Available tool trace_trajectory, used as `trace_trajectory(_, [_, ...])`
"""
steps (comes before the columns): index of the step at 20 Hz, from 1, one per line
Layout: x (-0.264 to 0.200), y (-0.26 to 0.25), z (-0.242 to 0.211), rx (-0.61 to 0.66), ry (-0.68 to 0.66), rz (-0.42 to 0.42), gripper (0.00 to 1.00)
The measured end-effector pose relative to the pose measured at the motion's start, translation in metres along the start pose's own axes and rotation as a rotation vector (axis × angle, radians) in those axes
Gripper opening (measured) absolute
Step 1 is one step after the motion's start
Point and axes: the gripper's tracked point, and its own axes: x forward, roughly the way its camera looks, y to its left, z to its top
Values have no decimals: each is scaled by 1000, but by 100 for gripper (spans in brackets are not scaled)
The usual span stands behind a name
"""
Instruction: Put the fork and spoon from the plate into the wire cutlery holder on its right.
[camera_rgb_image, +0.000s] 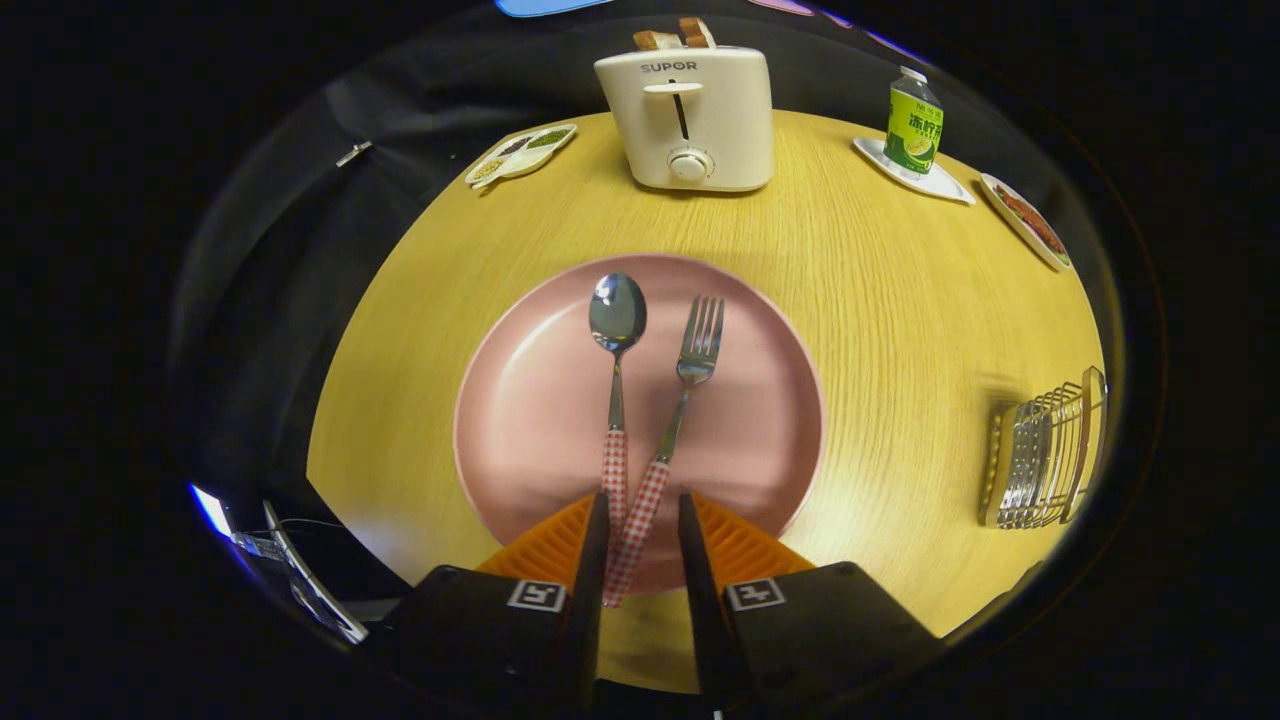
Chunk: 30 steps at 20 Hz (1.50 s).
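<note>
Parted fingers of the gripper (643, 520) are seen low over the near rim of a round pink plate (520, 400), with the checked handles lying in the gap between them; no finger can be seen pressing on either handle.

To the far left, a small white divided dish of seeds (520, 153) is set near the edge of the round yellow wooden table (900, 300). On the plate, the steel spoon with a red-and-white checked handle (616, 380) is laid on the left, its long axis nearly straight away from the fingers, bowl pointed toward the far side. Just beside it on the right, the steel fork with a matching checked handle (672, 430) is laid at a slant, its tines leaning away and to the right, its handle end crossing toward the spoon's handle near the plate's near rim. Beyond the plate, a cream toaster holding two slices of bread (687, 115) is stood.

Farther right, a green-labelled bottle (913, 125) is stood on a white tray (940, 185), with a long dish of reddish food (1028, 222) beside it. Well apart from the plate, on its right, the wire cutlery holder with wooden ends (1045, 455) is placed on the table.
</note>
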Motion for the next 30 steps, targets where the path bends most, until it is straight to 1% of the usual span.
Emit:
trace_trajectory(1, [-1,1,0,1,9,6,35])
trace_trajectory(2, [-1,0,0,9,11,12,34])
trace_trajectory(3, [4,-2,0,20,10,1,24])
trace_trajectory(5, [-4,-3,-3,14,21,16,15])
trace_trajectory(6, [-5,-3,-1,22,19,20,15])
trace_trajectory(7, [-2,-3,-3,28,37,25,12])
trace_trajectory(9, [-6,-3,-4,41,42,45,10])
trace_trajectory(15, [-30,0,-1,16,33,105,10])
trace_trajectory(21, [-73,-14,-2,-9,25,138,10])
trace_trajectory(25, [-121,-44,-3,-45,25,130,9])
trace_trajectory(30, [-171,-105,-4,-29,42,83,10])
